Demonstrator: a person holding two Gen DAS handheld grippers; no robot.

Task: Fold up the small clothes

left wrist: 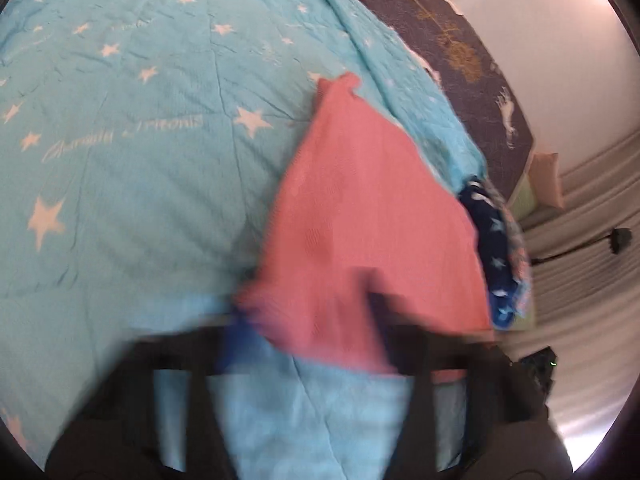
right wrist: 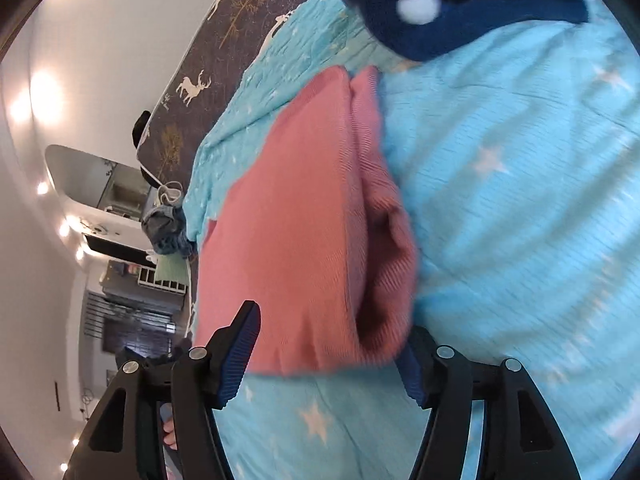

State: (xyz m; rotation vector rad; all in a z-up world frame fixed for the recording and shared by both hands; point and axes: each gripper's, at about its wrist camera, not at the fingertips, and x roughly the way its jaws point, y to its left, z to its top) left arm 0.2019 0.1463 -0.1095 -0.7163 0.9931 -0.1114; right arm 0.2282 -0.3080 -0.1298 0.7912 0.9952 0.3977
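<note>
Wide-open jaws of the right gripper point(right wrist: 324, 356) frame the near edge of the soft, light pink ribbed knit garment point(right wrist: 304, 240) on the turquoise star-print bed cover point(right wrist: 520, 200), best pinched at a corner; left gripper point(left wrist: 308, 344) too blurred to tell.

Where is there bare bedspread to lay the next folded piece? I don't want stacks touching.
The turquoise star bedspread lies bare on the side of the pink garment away from the navy star garment. It is crowded where pink and navy meet, toward the dark deer-print mattress edge.
</note>
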